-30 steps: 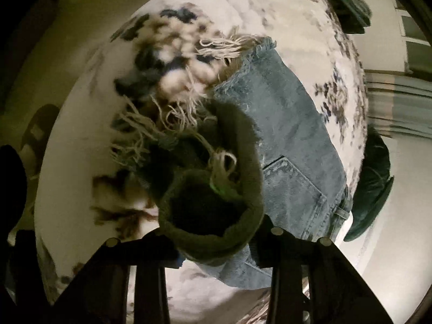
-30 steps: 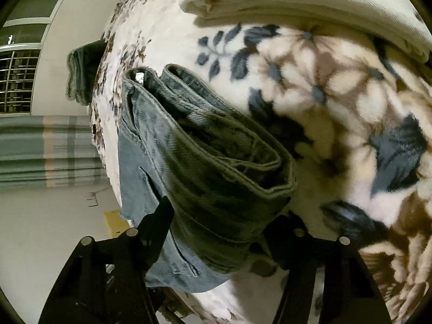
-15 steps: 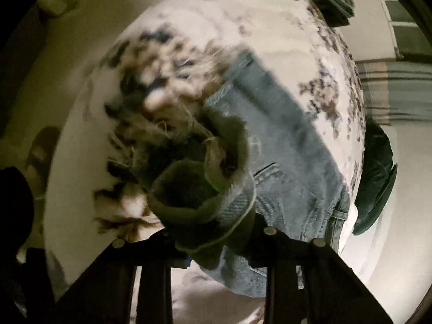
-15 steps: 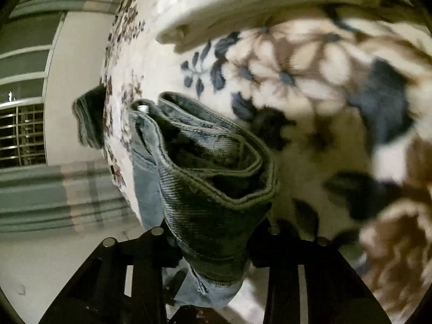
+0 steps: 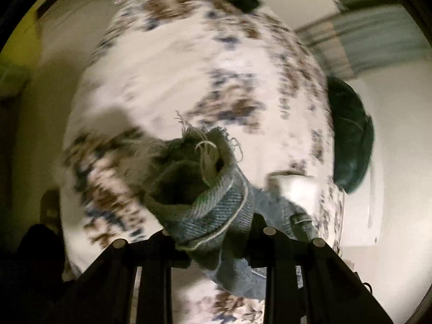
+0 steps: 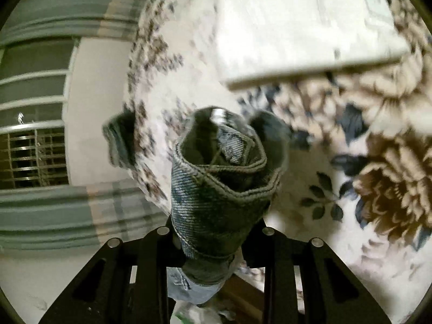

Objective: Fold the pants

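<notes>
Denim pants (image 5: 216, 210) bunched and lifted above floral blanket (image 5: 189, 67), frayed hem pinched in left gripper (image 5: 216, 239), seamed fold (image 6: 224, 189) clamped in right gripper (image 6: 213, 245), folded cream cloth (image 6: 297, 27) toward blanket's far edge, dark green cushion (image 5: 351, 135) off its right edge.

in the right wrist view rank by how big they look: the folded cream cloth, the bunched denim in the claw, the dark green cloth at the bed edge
1. Folded cream cloth, largest.
2. Bunched blue denim pants, enlarged by nearness to the camera, so true rank is unsure.
3. Dark green cloth, smallest, though farthest away.
</notes>
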Motion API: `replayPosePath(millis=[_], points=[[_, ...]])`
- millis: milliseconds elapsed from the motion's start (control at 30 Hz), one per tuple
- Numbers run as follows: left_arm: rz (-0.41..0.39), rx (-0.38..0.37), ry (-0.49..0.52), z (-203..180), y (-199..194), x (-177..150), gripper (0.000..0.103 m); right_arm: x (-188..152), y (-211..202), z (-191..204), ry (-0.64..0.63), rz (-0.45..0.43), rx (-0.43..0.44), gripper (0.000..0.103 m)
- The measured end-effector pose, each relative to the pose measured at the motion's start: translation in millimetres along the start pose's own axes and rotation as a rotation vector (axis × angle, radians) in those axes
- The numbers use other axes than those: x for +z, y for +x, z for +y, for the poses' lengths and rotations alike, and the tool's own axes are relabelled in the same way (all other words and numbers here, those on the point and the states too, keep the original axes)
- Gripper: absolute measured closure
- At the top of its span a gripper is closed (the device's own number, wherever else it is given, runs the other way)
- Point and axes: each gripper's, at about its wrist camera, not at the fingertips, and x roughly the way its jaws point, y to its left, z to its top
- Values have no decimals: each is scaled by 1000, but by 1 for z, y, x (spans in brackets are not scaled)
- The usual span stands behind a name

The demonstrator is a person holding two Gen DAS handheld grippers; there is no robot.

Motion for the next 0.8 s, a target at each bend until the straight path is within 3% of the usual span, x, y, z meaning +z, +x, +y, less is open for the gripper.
replayPosePath(millis=[100,233,367,500,600,667,800], points=[[20,-62,65,-56,12,24,79,21,-35,19,25,-71,32,73],[80,-162,158,-136,48,41,79,69,-91,38,79,-236,71,73],[162,-275,287,-232,114,54,79,121,-134,41,143,-403,91,73],[255,-344,423,-298,188,48,79,164,-160,20,202,-555,75,74],[347,-335,545,-306,246,28,79,174,-155,-26,271,-622,62,74],[400,-288,623,-300,280,16,79,165,-138,-65,330,-647,63,75],[495,-160,717,-248,333,-1,79,134,-87,-131,441,-621,47,75]])
